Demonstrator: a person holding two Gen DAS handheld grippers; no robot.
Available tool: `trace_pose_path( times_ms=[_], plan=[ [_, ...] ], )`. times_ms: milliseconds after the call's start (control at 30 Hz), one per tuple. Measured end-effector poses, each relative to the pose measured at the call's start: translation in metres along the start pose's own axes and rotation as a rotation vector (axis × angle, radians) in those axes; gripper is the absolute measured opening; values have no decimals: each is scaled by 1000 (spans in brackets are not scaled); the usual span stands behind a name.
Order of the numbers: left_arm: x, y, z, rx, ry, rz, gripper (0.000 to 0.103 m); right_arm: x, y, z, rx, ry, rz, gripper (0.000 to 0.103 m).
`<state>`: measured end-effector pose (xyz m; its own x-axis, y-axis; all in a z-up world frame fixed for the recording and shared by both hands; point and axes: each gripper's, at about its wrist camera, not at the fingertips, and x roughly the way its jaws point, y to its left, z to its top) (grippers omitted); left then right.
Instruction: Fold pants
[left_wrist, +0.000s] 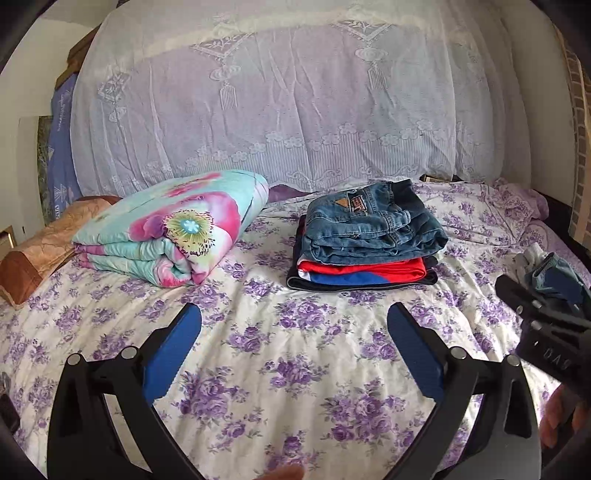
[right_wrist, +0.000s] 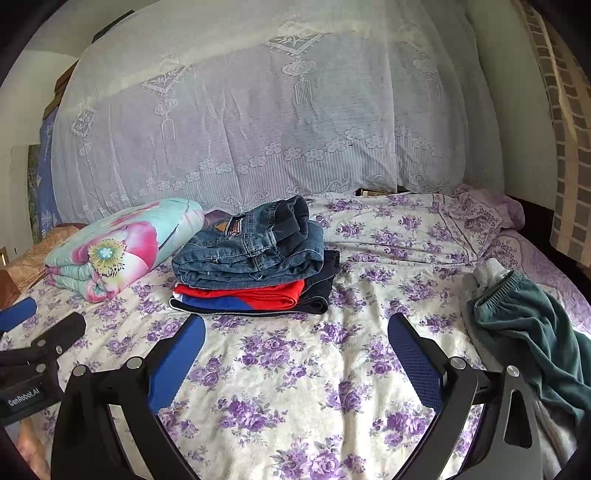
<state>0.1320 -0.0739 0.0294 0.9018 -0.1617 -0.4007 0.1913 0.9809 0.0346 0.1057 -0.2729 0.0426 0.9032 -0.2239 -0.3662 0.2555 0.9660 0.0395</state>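
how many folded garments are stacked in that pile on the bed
3 show: folded jeans on top, a red and blue garment beneath, and a dark garment at the bottom. More could be hidden inside the stack.

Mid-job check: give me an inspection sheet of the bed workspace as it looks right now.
Surface: bed sheet, purple floral, wrinkled, bare between both tools.
Job's things: jeans folded on top of a stack of red, blue and dark clothes; green pants lying unfolded at the right.
Clutter: folded floral quilt left of the stack; brown pillow at the far left.
Grippers: left tool open, empty; right tool open, empty.
Cables: nothing seen.
Surroundings: white lace curtain behind the bed; brick wall at the right.
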Motion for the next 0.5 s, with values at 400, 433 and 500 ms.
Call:
trace_pose_path(
  times_ms=[400,433,500],
  plan=[
    [8,3,-4,-14,52,-25,98,5,1,-5,8,26,15,100],
    [8,3,-4,-16,56,-29,98,4,2,-5,4,24,14,100],
    [8,2,-5,-14,58,-30,98,3,4,-5,-4,21,15,100]
  ],
)
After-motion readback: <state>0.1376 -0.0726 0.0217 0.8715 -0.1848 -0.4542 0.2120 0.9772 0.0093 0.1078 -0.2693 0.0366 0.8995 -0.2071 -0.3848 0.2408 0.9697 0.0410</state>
